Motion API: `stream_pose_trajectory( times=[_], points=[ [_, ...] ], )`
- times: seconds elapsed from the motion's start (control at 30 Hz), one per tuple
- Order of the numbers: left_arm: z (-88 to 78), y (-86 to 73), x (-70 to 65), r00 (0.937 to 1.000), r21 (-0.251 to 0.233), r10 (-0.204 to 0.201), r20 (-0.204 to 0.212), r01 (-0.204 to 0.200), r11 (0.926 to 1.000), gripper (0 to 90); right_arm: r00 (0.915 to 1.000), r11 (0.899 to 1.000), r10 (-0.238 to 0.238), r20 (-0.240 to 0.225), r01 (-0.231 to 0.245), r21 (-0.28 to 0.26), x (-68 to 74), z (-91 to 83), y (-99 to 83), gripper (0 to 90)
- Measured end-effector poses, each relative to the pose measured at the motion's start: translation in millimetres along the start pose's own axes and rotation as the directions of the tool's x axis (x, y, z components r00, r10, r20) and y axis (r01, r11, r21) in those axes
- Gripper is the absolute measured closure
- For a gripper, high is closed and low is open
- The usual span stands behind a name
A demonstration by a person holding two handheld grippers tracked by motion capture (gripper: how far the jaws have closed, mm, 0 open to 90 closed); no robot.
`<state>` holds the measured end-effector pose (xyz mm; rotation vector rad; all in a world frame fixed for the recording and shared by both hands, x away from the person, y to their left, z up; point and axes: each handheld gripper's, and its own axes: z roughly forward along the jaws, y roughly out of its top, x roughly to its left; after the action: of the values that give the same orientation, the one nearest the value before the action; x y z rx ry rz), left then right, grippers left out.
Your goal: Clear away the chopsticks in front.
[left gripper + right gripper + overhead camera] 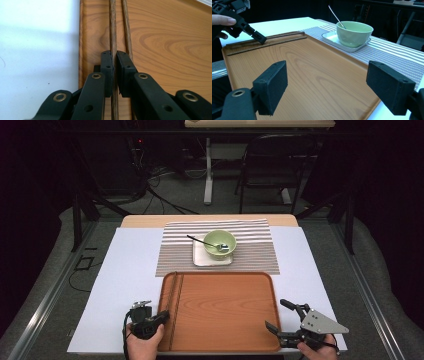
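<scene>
Two dark wooden chopsticks (175, 295) lie side by side along the left edge of a brown wooden tray (225, 310). My left gripper (163, 315) is at the tray's near left corner, its jaws (113, 53) shut on the outer chopstick (113, 25). The inner chopstick (126, 25) runs just beside the right jaw. From the right gripper view, the left gripper (259, 38) tips down onto the chopsticks (284, 37). My right gripper (277, 315) is over the tray's near right corner, jaws (329, 87) wide open with nothing between them.
Beyond the tray, a green bowl (220, 243) with a spoon (200, 240) stands on a white square plate (200, 260) on a striped mat (255, 252). White sheet (130, 270) covers the table. A chair (275, 160) stands farther back.
</scene>
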<state>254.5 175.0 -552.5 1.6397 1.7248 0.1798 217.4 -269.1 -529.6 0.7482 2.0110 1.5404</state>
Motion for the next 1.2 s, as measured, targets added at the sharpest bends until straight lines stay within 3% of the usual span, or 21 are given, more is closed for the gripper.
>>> stream_pose_trajectory(
  times=[0.33,0.7,1.2],
  points=[
    [-0.6,-2.3,-4.6,0.9999,-0.001,-0.012,-0.012,0.012,0.9999,84.2,1.0,1.0,0.004,0.001,-0.004,0.0,-0.1,0.0,-0.1,16.8],
    [-1.4,-3.7,-4.0,0.9997,-0.001,-0.026,0.004,0.026,0.9997,81.3,1.0,1.0,0.0,0.001,0.0,-0.001,-0.1,-0.1,0.0,16.8],
    [-9.4,1.2,-4.8,0.999,-0.032,-0.023,0.038,0.024,0.9992,69.6,1.0,1.0,0.003,0.0,-0.003,-0.001,0.0,0.1,-0.1,16.7]
  ],
)
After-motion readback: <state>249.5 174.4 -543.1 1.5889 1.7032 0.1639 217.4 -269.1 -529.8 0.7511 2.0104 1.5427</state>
